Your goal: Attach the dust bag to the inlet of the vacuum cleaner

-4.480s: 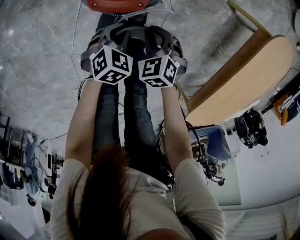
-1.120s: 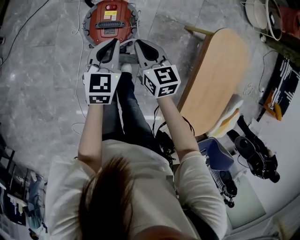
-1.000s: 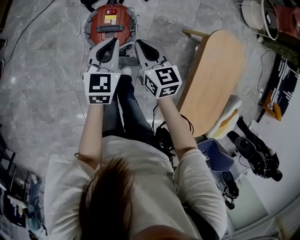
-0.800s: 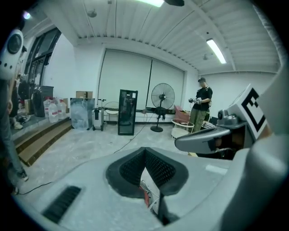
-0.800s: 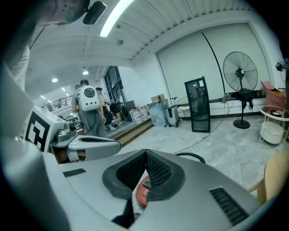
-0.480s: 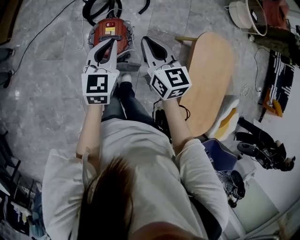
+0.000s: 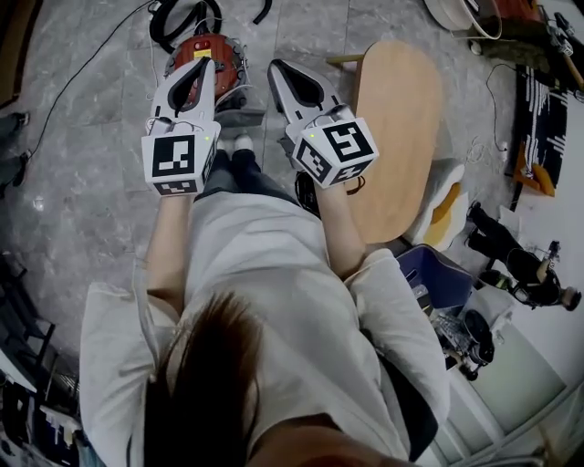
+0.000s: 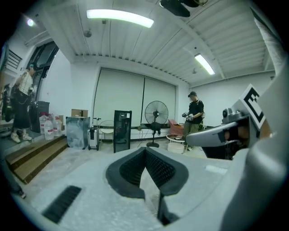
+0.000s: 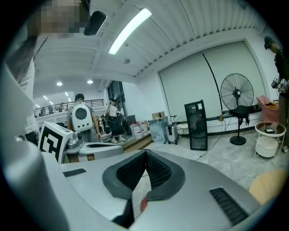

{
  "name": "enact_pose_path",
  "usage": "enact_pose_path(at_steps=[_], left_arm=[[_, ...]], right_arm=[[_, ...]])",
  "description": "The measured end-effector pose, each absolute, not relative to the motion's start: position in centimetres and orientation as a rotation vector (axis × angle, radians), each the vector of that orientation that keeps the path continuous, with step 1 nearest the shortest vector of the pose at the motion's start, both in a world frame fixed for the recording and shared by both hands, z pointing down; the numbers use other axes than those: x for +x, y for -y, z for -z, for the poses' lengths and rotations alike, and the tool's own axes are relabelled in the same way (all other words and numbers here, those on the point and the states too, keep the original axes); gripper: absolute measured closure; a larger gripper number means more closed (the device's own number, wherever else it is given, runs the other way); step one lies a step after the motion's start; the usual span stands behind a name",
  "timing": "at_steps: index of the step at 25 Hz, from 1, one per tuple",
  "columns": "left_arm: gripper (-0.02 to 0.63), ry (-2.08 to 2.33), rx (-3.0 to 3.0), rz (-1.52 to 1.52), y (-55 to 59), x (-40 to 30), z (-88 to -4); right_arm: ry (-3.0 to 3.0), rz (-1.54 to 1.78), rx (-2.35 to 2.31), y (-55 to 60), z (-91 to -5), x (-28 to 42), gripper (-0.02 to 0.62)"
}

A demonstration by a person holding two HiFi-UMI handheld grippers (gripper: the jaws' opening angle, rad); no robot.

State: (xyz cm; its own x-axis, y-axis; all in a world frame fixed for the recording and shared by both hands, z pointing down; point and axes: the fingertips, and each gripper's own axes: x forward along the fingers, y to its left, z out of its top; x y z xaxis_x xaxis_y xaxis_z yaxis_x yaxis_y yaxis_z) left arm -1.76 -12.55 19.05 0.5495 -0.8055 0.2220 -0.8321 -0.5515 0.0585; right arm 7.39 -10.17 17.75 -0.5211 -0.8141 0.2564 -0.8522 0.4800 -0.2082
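Grey marbled floor (image 7: 73, 191) fills the left of the head view, and a pale oval wooden table (image 7: 401, 137) stands at upper right. In the left gripper view a strip light (image 8: 119, 18) glows at top on the ribbed white ceiling (image 8: 226, 36). At centre, a pedestal fan (image 8: 156, 113) and a black cabinet (image 8: 122, 131) stand before pale wall panels (image 8: 119, 94).

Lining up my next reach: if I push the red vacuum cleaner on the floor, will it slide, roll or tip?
The vacuum cleaner looks low and round, so tipping seems unlikely; wheels aren't visible, so rolling is unsure. Its coiled hose would probably drag floppily.
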Motion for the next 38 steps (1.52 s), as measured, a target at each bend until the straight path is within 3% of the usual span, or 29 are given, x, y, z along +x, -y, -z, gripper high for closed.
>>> enact_pose_path(at_steps=[22, 38], left_arm=[[0.589, 1.398, 2.779, -0.166, 4.7, 1.1, -12.9], [0.589, 1.446, 2.759, -0.154, 1.5, 2.1, -13.2]], right_arm=[[2.612, -0.397, 1.463, 1.5, -15.3, 10.8, 0.594], [2.654, -0.382, 1.440, 0.2, -15.1, 12.4, 0.594]])
